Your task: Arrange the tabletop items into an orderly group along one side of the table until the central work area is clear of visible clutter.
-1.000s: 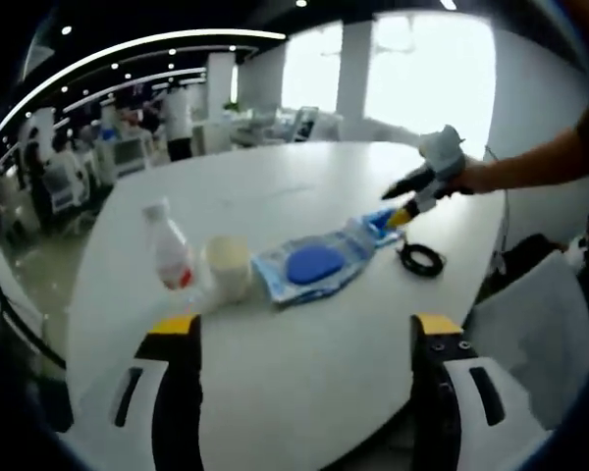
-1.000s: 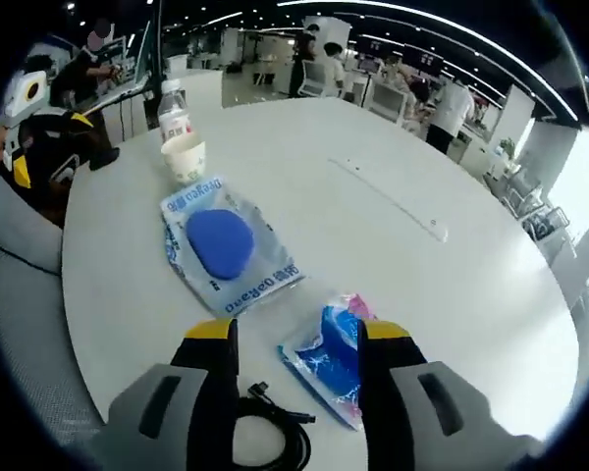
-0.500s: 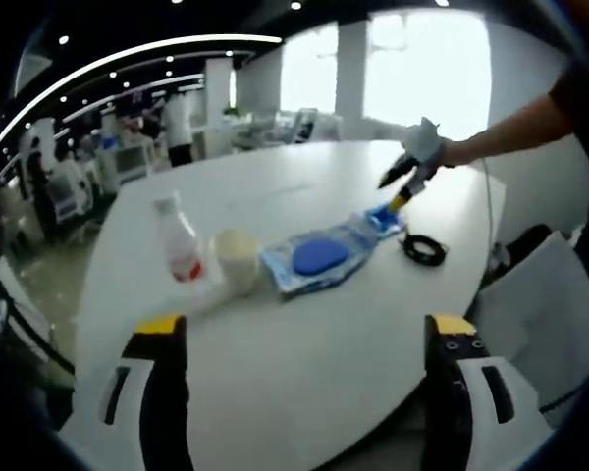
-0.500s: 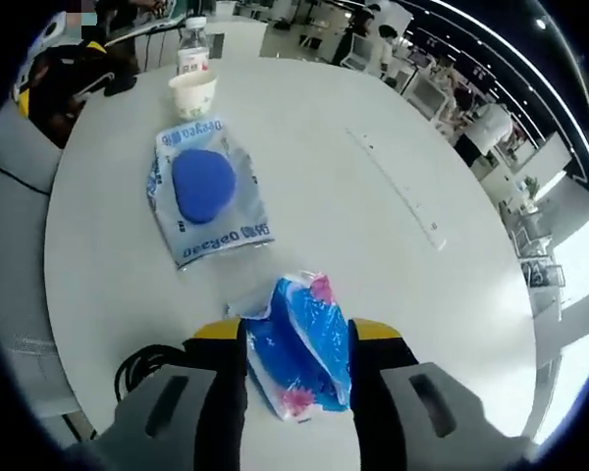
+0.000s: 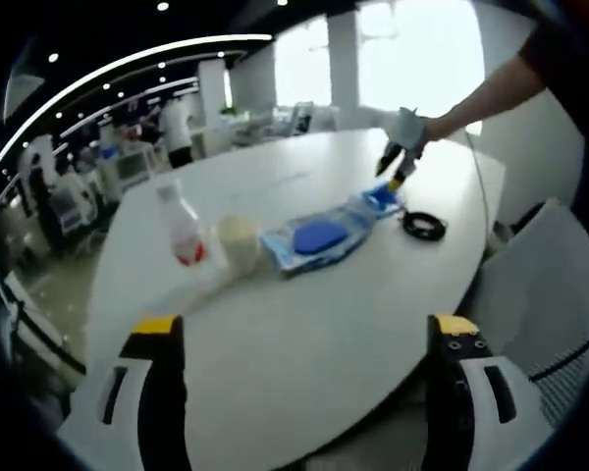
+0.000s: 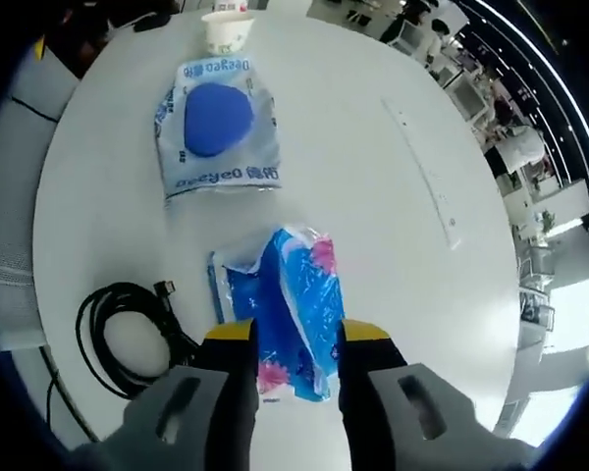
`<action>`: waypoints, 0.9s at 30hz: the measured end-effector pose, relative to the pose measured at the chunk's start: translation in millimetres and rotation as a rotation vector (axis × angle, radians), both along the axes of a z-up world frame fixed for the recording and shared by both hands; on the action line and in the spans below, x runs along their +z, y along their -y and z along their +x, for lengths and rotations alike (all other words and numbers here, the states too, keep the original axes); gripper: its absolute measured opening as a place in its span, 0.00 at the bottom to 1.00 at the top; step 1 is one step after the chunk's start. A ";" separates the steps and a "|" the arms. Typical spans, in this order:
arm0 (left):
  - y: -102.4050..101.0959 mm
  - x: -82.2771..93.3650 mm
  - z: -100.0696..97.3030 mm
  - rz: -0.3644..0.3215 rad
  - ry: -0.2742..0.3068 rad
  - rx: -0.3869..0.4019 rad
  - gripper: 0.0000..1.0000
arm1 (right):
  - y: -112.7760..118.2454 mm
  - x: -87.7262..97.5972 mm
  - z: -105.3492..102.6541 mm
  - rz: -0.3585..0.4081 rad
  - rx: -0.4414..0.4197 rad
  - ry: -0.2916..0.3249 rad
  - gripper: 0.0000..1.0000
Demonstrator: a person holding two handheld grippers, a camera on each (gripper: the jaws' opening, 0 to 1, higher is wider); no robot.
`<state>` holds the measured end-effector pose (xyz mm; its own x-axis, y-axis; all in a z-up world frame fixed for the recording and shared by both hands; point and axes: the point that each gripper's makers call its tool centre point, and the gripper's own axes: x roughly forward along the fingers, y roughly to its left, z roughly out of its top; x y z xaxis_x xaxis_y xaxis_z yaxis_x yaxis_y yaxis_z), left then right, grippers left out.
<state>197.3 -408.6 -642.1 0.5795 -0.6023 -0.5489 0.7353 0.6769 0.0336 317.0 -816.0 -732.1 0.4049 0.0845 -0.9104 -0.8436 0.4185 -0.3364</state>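
In the right gripper view the right gripper (image 6: 285,339) sits at the bottom centre of the frame, its two yellow-tipped fingers (image 6: 228,336) clenched on the near end of a blue snack packet (image 6: 293,309). The packet runs up from between the fingers toward the middle of the frame, with its far end lying on the white table (image 6: 393,245). Just above it, apart from it, lies a clear pouch with a blue disc (image 6: 216,123), and at the top edge beyond that stands a paper cup (image 6: 226,31). A coiled black cable (image 6: 123,329) lies on the table at the lower left, just beside the left finger.

In the left gripper view the left gripper (image 5: 304,329) is released, its fingers (image 5: 155,329) spread wide at the lower left and lower right with bare table (image 5: 304,324) between them and nothing held. Across the middle of this frame the things stand in a row: a plastic bottle with a red label (image 5: 184,232) at the left, the cup (image 5: 238,241) next to it, then the pouch (image 5: 319,236), then the packet (image 5: 381,196) at the upper right, where the right gripper (image 5: 401,169) comes down on it from a person's arm (image 5: 491,90). The cable (image 5: 424,226) lies just right of the pouch, near the table's edge. This view also takes in the bottle's body and an office with desks and people behind the table.
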 end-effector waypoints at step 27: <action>2.5 -20.6 -4.8 -0.034 -0.049 0.054 0.88 | 0.1 -16.6 7.6 -0.155 0.201 0.019 0.00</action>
